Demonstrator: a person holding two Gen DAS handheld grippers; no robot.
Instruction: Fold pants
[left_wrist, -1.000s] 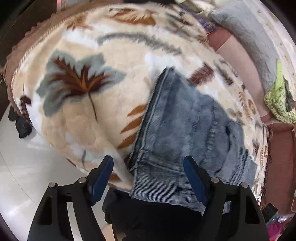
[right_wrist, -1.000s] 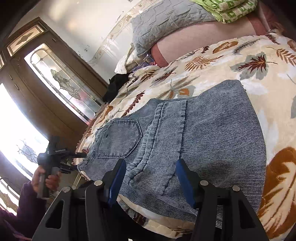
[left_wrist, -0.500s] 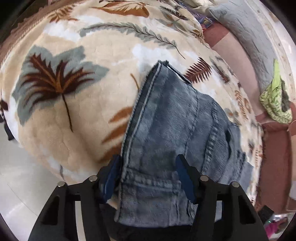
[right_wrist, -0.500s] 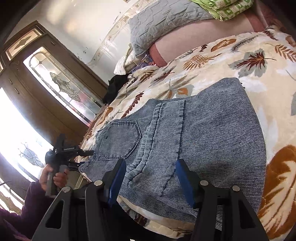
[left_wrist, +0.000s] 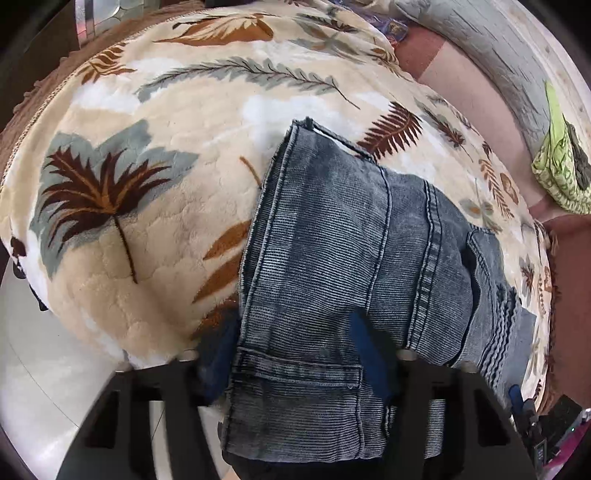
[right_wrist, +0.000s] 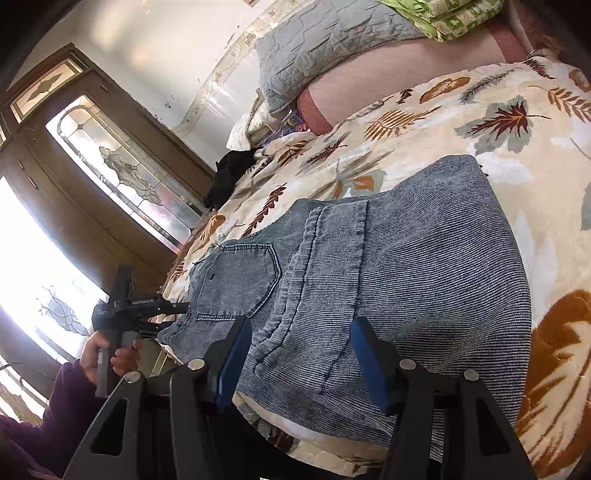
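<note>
Blue denim pants (left_wrist: 332, 258) lie folded on a leaf-patterned blanket (left_wrist: 147, 166), near the bed's edge. My left gripper (left_wrist: 293, 354) points steeply down over the waistband end. Its jaws are closing with the denim between the blue pads (left_wrist: 369, 354); the cloth there still lies flat. In the right wrist view the same gripper (right_wrist: 177, 308) reaches the pocket end of the pants (right_wrist: 424, 277), held by a hand (right_wrist: 99, 347). My right gripper (right_wrist: 301, 365) stands open low over the folded near edge, fingers either side of a seam.
A grey quilted pillow (right_wrist: 325, 40) and a green folded cloth (right_wrist: 454, 18) lie at the head of the bed. A black garment (right_wrist: 229, 173) sits at the far edge by a glass-panelled door (right_wrist: 122, 170). White floor tiles (left_wrist: 44, 369) lie beside the bed.
My left gripper has come down and in over the waistband end, and its jaws have narrowed around the denim. The right gripper has stayed where it was.
</note>
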